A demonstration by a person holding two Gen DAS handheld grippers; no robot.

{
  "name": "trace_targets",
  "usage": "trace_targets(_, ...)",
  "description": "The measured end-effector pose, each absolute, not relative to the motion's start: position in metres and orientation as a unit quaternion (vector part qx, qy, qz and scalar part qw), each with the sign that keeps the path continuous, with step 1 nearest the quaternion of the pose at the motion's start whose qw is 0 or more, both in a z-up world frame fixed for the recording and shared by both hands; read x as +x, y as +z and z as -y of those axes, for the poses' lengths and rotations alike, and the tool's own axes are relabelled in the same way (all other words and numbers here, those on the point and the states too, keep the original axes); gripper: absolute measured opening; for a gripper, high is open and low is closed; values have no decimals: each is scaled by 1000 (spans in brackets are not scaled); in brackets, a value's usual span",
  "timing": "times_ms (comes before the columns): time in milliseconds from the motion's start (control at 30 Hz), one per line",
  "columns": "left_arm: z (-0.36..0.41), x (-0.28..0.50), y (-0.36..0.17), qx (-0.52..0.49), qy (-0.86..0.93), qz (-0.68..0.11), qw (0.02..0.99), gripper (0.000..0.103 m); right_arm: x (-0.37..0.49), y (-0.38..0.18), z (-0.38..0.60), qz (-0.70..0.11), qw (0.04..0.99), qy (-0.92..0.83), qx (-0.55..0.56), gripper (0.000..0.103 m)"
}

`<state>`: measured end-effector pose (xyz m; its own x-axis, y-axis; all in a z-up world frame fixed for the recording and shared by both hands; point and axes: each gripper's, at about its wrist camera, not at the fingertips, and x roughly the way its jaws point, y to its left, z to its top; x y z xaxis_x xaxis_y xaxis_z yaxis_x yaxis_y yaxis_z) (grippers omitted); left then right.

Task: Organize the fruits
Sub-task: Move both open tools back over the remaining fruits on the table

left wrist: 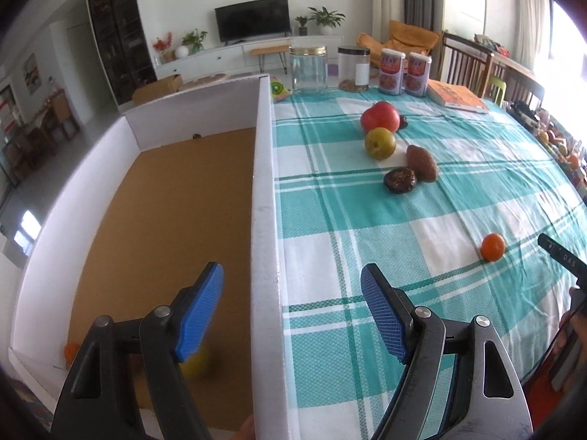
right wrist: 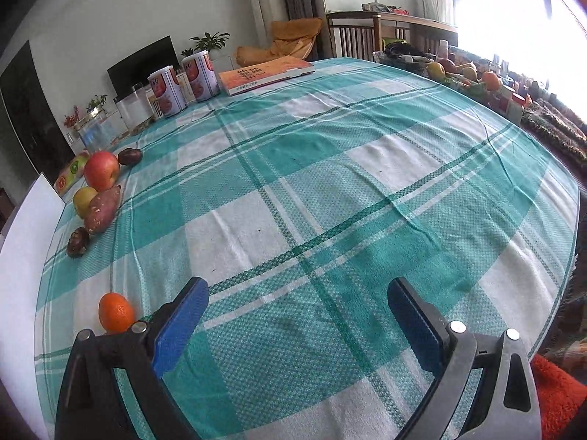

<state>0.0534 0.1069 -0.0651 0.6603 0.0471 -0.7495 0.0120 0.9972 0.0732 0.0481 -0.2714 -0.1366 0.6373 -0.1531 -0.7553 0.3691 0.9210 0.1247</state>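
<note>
A white-walled cardboard box [left wrist: 262, 198] stands on the left of the checked tablecloth; its outer wall also shows in the right wrist view [right wrist: 25, 256]. My left gripper [left wrist: 293, 293] is open and empty, straddling the box's right wall. Under it in the box lie a blurred yellow fruit [left wrist: 200, 361] and an orange fruit [left wrist: 71, 350]. On the cloth lie a red apple [left wrist: 379, 116], a yellow-green fruit [left wrist: 379, 143], a sweet potato [left wrist: 422, 163], a dark round item [left wrist: 400, 180] and a tangerine [left wrist: 492, 246]. My right gripper [right wrist: 297, 310] is open and empty, with the tangerine [right wrist: 115, 311] just left of it.
Two glass jars [left wrist: 308, 68], two cans [left wrist: 392, 71] and an orange book [left wrist: 458, 97] stand along the table's far edge. A small dark fruit [right wrist: 129, 156] lies behind the apple [right wrist: 101, 170]. Chairs and a cluttered side table [right wrist: 466, 73] lie at the right.
</note>
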Motion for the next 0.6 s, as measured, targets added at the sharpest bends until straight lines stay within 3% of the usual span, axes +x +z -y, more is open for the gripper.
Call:
trace_targets(367, -110, 51, -49, 18, 38, -374, 926, 79, 51, -146, 274, -423, 882, -146, 147, 98)
trace_targets(600, -88, 28, -14, 26, 55, -282, 957, 80, 52, -147, 271, -428, 881, -145, 142, 100)
